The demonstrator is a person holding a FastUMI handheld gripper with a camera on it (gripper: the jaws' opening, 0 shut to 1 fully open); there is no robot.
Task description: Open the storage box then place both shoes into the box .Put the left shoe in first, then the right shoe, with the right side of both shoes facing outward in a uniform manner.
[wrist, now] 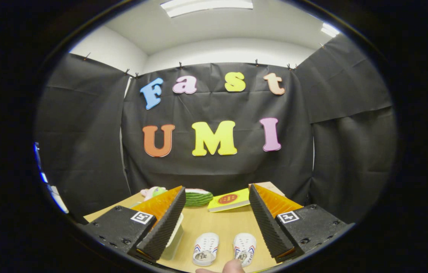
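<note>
Looking down past my tongs [214, 223], spread wide and holding nothing, I see both shoes [224, 248] between the fingers at lower centre, long axes pointing away. I judge the storage box [174, 237], behind the left finger, comes first.

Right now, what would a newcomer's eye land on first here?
The two wide-open fingers with orange sides frame a pair of small white shoes side by side on the wooden table, with nothing gripped. Beyond them, a yellow book and a green striped item lie at the table's far edge.
</note>
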